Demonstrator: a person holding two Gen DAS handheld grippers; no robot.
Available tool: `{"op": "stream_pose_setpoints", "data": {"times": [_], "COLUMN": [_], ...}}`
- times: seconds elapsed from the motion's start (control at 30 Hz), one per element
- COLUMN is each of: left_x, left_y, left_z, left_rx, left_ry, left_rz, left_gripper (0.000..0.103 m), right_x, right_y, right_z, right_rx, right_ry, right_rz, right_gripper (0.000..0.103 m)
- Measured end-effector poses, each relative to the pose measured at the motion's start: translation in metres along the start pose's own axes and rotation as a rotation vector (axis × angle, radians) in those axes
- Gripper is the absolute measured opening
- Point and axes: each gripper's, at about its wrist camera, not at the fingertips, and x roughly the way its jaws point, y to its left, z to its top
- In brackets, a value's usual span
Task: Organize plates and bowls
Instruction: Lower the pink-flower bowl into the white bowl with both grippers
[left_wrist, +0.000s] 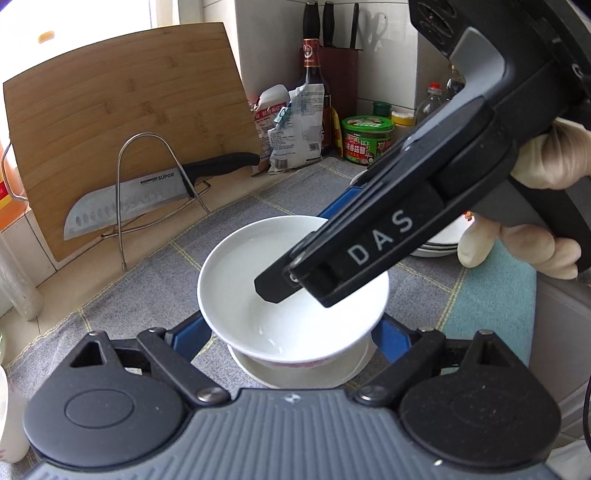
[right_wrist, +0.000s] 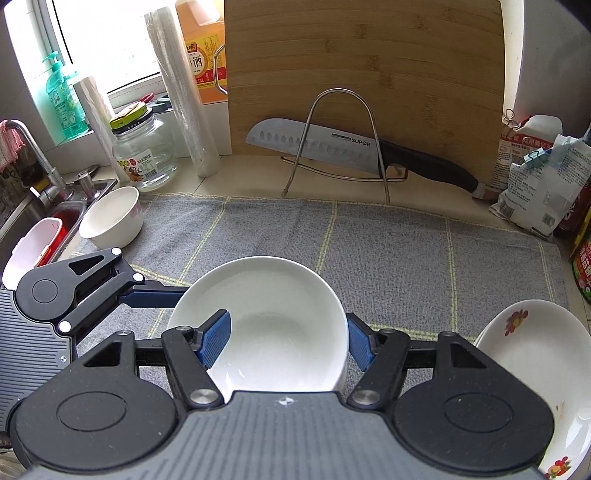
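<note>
A white bowl (left_wrist: 291, 295) (right_wrist: 266, 325) sits on top of another white bowl (left_wrist: 299, 373) over a grey checked cloth (right_wrist: 369, 258). My right gripper (right_wrist: 288, 339) has one blue finger (right_wrist: 216, 341) inside the bowl and the other outside its right rim, clamped on the wall. My left gripper (left_wrist: 295, 343) straddles the lower bowl from the near side, its blue fingers (left_wrist: 192, 332) wide apart on both flanks. A flowered plate (right_wrist: 535, 369) lies at the right. Another white bowl (right_wrist: 110, 218) stands at the far left by the sink.
A bamboo cutting board (right_wrist: 369, 74) leans on the wall behind a wire stand (right_wrist: 340, 147) holding a knife (right_wrist: 332, 146). Jars, bottles and bags (left_wrist: 295, 122) line the back. A stack of plates (left_wrist: 439, 240) lies behind the right gripper. The sink (right_wrist: 44, 221) is left.
</note>
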Motion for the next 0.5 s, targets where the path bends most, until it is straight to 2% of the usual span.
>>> {"op": "stream_pose_setpoints", "data": {"times": [0.5], "left_x": [0.0080], "left_y": [0.0001], "left_z": [-0.0026], "left_rx": [0.004], "left_ry": [0.041], "left_rz": [-0.013], "left_gripper": [0.092], "right_x": [0.0107], "right_y": [-0.0055], "right_z": [-0.0080], "right_rx": [0.027], "right_ry": [0.028], "right_rz": [0.005], "right_gripper": [0.072]}}
